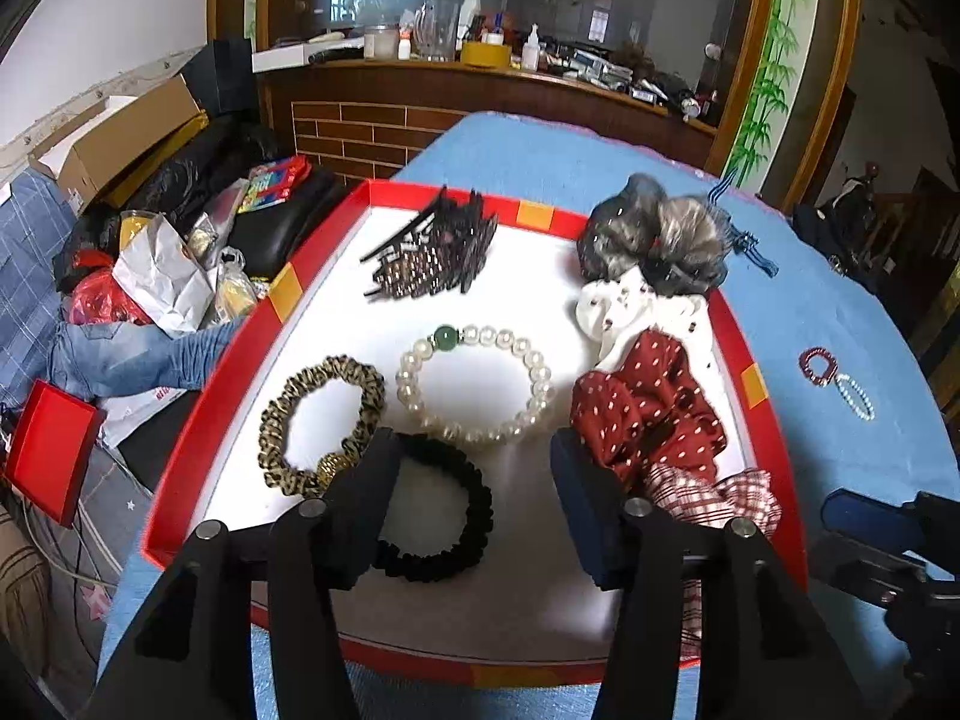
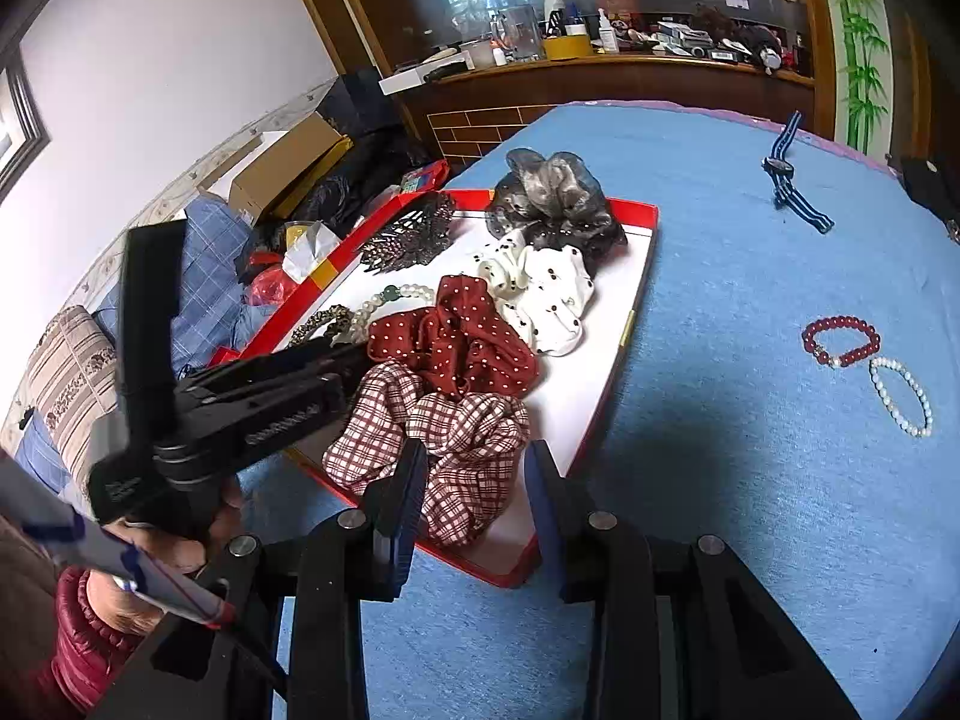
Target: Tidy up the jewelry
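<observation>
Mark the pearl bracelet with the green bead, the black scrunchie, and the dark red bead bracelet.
pearl bracelet (image 1: 543, 369): left wrist view, pearls on its right side.
black scrunchie (image 1: 474, 501): left wrist view, right band.
red bead bracelet (image 2: 864, 354): right wrist view, lower beads.

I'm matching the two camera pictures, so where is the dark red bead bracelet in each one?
Left wrist view: dark red bead bracelet at the far right, on the blue cloth, outside the red tray.
Right wrist view: right of centre, on the cloth.
Shared landmark: the white bead bracelet beside it.
</observation>
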`<state>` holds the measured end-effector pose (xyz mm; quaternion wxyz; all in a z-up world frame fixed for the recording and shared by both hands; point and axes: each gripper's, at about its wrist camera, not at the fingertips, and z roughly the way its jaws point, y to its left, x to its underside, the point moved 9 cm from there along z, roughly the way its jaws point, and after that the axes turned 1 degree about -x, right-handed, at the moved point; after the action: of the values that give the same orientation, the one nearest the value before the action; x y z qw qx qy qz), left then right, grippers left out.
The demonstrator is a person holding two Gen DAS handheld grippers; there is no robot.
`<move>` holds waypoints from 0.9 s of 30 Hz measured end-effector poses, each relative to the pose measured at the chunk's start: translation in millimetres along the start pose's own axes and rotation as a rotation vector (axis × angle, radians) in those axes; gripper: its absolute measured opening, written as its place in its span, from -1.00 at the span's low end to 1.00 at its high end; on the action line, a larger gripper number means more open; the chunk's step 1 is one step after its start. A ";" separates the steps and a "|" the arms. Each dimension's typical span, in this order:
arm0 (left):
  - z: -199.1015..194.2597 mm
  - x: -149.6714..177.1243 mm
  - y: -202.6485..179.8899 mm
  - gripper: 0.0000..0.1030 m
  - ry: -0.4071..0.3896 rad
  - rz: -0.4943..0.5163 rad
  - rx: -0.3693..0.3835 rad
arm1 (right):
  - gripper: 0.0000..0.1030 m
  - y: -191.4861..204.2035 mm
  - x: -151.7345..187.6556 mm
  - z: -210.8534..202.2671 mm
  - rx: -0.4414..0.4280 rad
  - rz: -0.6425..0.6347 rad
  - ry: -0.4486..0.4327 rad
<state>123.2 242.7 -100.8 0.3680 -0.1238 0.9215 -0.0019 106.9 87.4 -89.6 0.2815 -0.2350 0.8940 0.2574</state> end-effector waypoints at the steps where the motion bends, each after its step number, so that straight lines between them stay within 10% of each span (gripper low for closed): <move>1: -3.0 -1.6 -0.6 0.00 -0.007 -0.001 0.003 | -0.28 -1.2 -0.7 -0.5 0.000 0.003 -0.001; 15: -39.7 -10.5 -21.1 0.18 -0.086 0.028 -0.003 | -0.28 -8.0 1.5 -10.8 0.000 0.015 -0.017; 27: -102.0 7.3 -41.0 0.80 -0.240 0.038 -0.114 | 0.07 -18.0 12.5 -47.8 0.079 0.012 -0.095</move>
<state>58.2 192.4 -27.5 0.4678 -0.1265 0.8717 0.0724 89.7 42.0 -69.5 0.3312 -0.2057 0.8905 0.2345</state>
